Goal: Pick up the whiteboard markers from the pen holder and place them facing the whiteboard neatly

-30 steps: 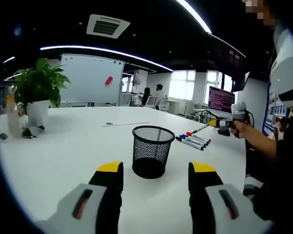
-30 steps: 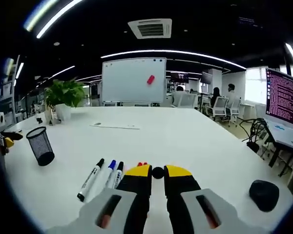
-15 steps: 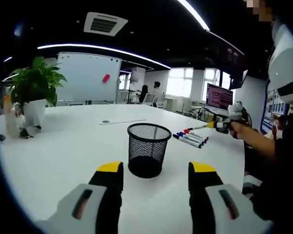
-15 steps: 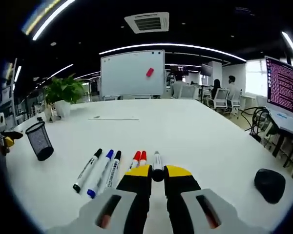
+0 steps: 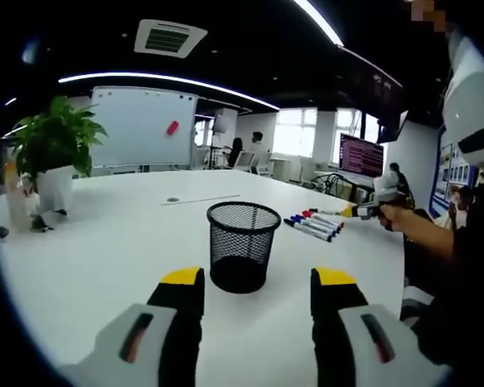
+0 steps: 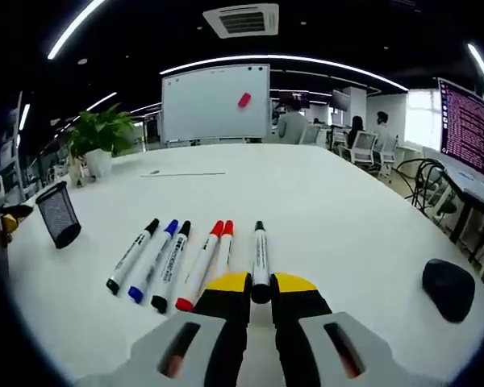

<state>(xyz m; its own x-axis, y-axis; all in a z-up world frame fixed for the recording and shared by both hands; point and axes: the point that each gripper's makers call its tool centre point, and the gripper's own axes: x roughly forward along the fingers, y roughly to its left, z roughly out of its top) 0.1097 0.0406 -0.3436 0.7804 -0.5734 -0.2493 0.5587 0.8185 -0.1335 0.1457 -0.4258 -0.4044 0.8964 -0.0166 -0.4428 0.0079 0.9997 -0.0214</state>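
A black mesh pen holder [image 5: 242, 246] stands on the white table [image 5: 105, 242], just ahead of my left gripper [image 5: 258, 278], whose jaws are open with nothing between them. Beyond it lie the markers [image 5: 313, 226], with my right gripper [image 5: 369, 209] in a hand at their near end. In the right gripper view my right gripper [image 6: 260, 284] is shut on the tail of a black-capped marker [image 6: 260, 254] that points at the whiteboard [image 6: 215, 103]. To its left lie two red markers [image 6: 212, 251], a black one [image 6: 171, 254], a blue one [image 6: 153, 258] and another black one [image 6: 133, 254], side by side.
A potted plant [image 5: 56, 149] and small items sit at the table's far left. A black mouse [image 6: 448, 289] lies to the right of the markers, and a lit monitor [image 6: 472, 129] stands beyond it. The pen holder [image 6: 58, 214] is at the left. People sit at desks behind.
The marker in my right gripper has tipped down from end-on to lying along the table beside the red ones. My left gripper has barely moved and stays open.
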